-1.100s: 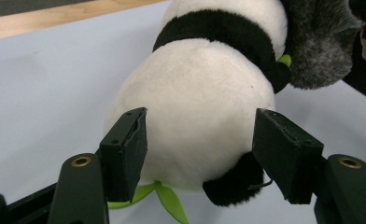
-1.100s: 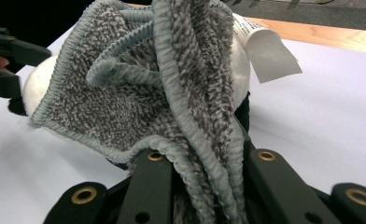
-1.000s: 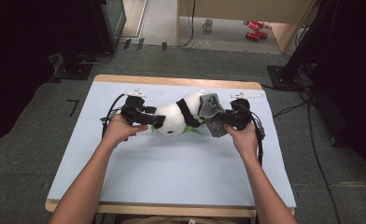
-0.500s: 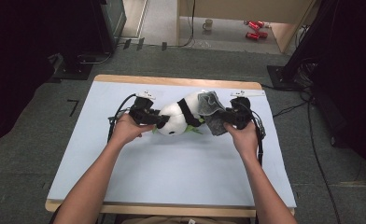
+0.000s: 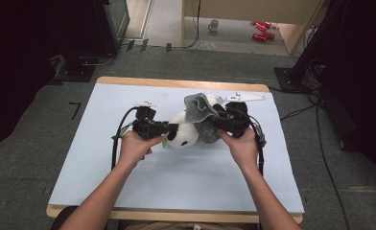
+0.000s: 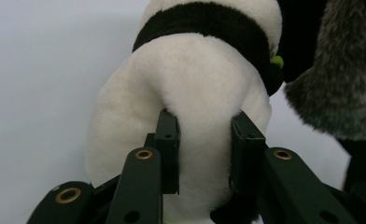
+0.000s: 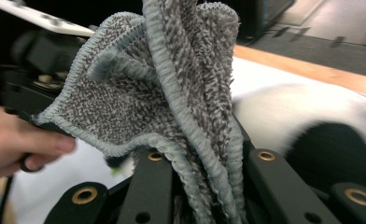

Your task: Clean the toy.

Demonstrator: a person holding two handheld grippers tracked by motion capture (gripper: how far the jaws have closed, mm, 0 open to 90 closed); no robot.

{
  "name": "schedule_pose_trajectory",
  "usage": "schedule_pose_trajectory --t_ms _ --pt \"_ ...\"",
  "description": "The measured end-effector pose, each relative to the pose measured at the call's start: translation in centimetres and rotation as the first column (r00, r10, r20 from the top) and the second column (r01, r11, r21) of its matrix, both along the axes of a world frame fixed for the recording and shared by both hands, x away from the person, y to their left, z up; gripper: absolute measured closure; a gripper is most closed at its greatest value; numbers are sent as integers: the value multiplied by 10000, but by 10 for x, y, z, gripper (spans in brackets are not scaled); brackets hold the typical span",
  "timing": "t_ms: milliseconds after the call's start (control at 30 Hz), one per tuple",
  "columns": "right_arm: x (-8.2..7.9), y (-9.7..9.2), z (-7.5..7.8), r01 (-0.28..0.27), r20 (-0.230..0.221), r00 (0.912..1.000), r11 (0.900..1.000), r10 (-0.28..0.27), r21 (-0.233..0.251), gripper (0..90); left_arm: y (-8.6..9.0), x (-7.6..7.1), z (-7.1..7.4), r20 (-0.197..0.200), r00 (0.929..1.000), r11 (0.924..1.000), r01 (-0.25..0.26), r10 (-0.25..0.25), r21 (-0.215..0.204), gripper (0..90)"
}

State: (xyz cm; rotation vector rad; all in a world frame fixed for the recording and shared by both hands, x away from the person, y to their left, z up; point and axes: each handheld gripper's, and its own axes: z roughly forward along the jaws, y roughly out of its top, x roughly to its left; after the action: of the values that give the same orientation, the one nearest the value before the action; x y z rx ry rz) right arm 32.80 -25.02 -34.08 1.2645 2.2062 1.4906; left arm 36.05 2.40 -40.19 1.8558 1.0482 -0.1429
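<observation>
High view first, from nearest to farthest: two bare forearms reach up from the bottom edge over a pale blue mat (image 5: 143, 191) that covers a wooden table (image 5: 176, 82). The left hand (image 5: 134, 146) grips the left gripper (image 5: 169, 128), a black, boxy tool with a looping black cable. Its jaws have just been closing and now pinch the white plush of a panda toy (image 5: 183, 134) that lies near the middle of the mat, soft, rounded and black-banded. Close up, in the left gripper view, both dark pads press into the panda's (image 6: 190, 93) fuzzy white body so that the fur bulges around them, and a bit of bright green shows at the black band.

The right hand (image 5: 243, 143) holds the right gripper (image 5: 215, 125) just beside the panda, on the toy's right. Its jaws are clamped tight on a grey cloth (image 5: 199, 109), which stands up in a crumpled peak above the toy. In the right gripper view the cloth (image 7: 172, 93) is a nubby, looped terry weave, mottled grey and white, with a pale stitched hem, folded into upright pleats between the black jaws.

Beyond the table lies grey carpet with trailing cables. Farther off a mug (image 5: 214, 25) and red objects (image 5: 262, 29) sit on the floor under a wooden cabinet.
</observation>
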Motion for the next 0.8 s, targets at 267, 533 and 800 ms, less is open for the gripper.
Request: schedule_pose_trajectory --t_ms 267,533,800 --pt "-9 31 -28 -628 -708 9957 9972 598 -403 784 -7 -5 -16 13 10000 9994 21 -22 357 663" --pt "-12 46 -59 -831 -779 9941 9924 761 -909 793 -4 -3 -19 384 9990 9976 187 -213 662 597" --pt "-8 38 -60 -836 -674 9946 9933 783 -797 794 7 2 -11 1090 9910 9951 696 -771 706 421"
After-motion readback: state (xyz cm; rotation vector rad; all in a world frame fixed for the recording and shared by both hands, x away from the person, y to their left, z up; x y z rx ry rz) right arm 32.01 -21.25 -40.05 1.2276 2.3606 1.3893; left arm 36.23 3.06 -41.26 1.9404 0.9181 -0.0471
